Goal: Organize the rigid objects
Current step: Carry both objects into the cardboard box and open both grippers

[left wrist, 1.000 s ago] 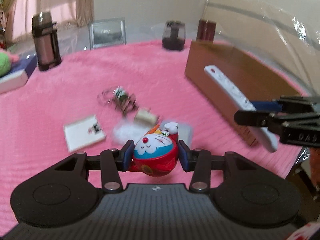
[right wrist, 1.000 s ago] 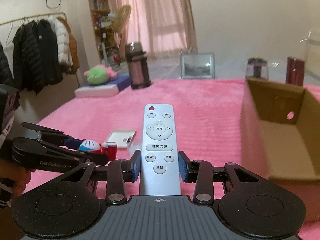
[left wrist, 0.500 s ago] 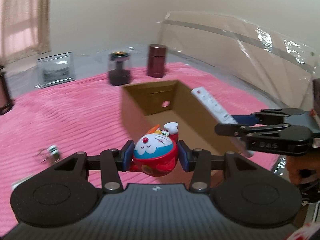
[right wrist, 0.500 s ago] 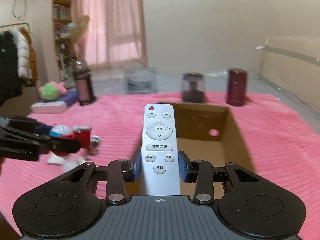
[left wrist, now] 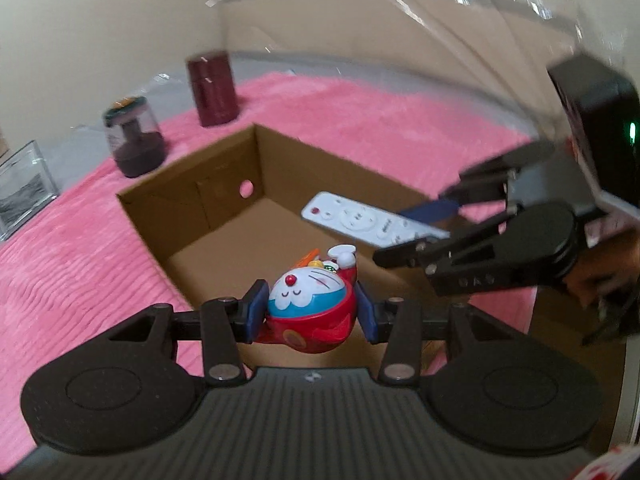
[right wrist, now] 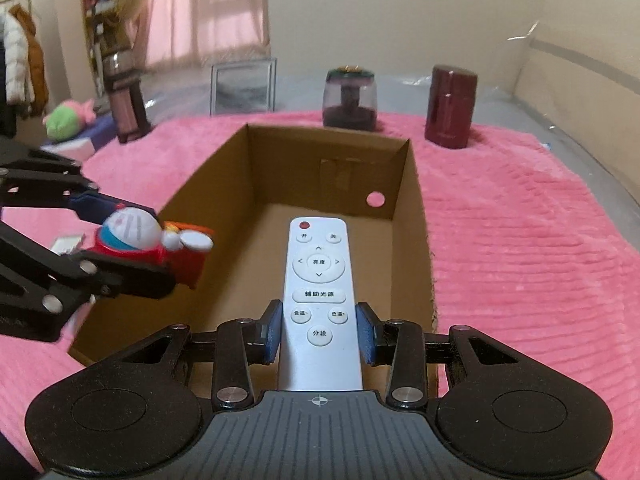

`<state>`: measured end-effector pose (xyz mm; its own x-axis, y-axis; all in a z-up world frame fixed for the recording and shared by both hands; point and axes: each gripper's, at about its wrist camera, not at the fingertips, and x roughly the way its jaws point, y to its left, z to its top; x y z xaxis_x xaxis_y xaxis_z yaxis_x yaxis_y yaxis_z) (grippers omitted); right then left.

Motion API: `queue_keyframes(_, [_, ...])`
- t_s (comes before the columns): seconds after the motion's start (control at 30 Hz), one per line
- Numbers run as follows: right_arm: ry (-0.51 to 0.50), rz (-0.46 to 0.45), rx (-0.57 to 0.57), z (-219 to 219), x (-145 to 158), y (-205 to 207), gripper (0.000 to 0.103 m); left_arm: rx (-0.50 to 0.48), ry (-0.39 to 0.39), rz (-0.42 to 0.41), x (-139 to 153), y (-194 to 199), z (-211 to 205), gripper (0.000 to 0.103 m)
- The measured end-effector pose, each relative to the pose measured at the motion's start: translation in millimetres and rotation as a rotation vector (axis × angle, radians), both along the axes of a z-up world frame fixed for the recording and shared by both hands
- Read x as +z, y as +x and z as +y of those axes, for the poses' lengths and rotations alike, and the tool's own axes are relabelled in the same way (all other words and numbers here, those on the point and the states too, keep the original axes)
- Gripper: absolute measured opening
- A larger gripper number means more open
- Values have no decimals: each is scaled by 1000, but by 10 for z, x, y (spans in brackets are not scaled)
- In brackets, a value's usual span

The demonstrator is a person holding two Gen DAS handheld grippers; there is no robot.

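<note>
Right wrist view, remote [right wrist: 318, 276] clamped over cardboard box [right wrist: 416, 216], toy [right wrist: 136, 240] beside

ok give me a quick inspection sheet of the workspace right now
surface: pink blanket, cardboard box on it, open, nothing seen on its floor
job's things: white remote and cartoon cat toy, both held over the box
clutter: dark red canister, clear jar, picture frame, thermos, plush, all beyond the box
grippers: left claw shut on the toy; right claw shut on the remote
cables: nothing seen
surroundings: curtained window, hanging coats
</note>
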<state>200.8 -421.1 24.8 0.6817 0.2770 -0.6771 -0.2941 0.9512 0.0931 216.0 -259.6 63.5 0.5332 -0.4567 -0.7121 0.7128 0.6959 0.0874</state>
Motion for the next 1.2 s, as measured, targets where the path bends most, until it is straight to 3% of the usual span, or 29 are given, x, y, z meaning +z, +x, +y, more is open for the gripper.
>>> queue_keyframes(0.43, [-98, 117, 114, 42, -267, 305, 35, -88, 128, 80, -423, 290, -220, 41])
queue_keyframes(0.77, [-161, 105, 141, 87, -297, 316, 35, -109, 188, 99, -595, 327, -303, 41])
queue_keyframes(1.2, [-221, 80, 192, 199, -356, 299, 35, -116, 221, 87, -610, 334, -344, 41])
